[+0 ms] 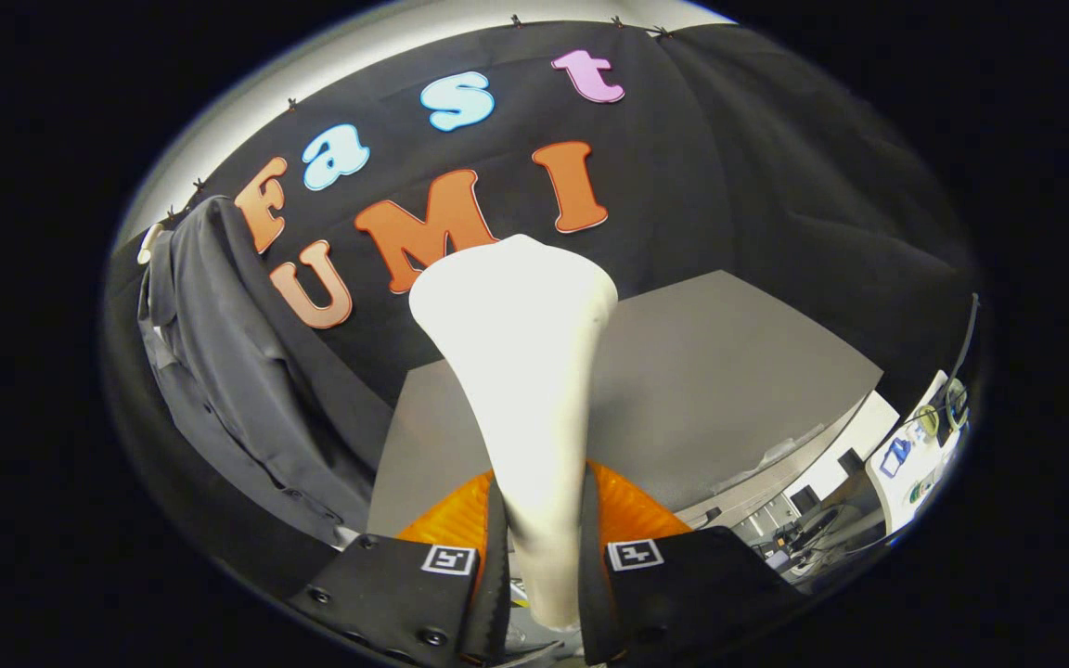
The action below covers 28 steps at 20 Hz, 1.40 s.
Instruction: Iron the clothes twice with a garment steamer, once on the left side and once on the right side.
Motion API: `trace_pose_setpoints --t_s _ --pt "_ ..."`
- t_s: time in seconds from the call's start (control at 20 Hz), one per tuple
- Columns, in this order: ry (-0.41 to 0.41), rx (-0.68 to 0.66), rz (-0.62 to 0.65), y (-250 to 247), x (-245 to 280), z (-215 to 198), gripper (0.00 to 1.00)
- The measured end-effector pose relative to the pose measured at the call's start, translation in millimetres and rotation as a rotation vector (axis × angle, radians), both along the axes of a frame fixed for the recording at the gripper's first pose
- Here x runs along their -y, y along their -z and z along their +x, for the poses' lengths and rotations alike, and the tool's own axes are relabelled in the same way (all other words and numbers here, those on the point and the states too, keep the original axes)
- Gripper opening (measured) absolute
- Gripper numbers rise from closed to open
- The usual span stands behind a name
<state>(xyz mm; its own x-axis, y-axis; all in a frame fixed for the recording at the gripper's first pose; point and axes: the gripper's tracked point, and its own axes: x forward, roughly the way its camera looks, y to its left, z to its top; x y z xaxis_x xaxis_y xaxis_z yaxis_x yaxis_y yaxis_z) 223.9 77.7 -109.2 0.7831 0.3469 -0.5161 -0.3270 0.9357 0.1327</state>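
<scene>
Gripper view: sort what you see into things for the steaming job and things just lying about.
For the job:
- garment steamer, white, its handle clamped between the gripper fingers
- grey shirt, hanging against the booth wall, off to one side beyond the steamer head

Just there:
- grey table beyond the steamer
- clutter of small items on a white surface past the table's edge, too small to identify

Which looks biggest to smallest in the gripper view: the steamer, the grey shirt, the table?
1. table
2. grey shirt
3. steamer, clamped between the fingers, enlarged by nearness.

Table versus shirt is close.
</scene>
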Motion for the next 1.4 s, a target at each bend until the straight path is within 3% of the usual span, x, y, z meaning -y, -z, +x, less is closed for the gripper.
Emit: trace_pose_setpoints --t_s 0.4,1.4 --pt "-0.095 0.134 -0.018 -54 -47 -63 0.38" --pt "-0.044 0.175 -0.093 -67 -242 -157 0.38"
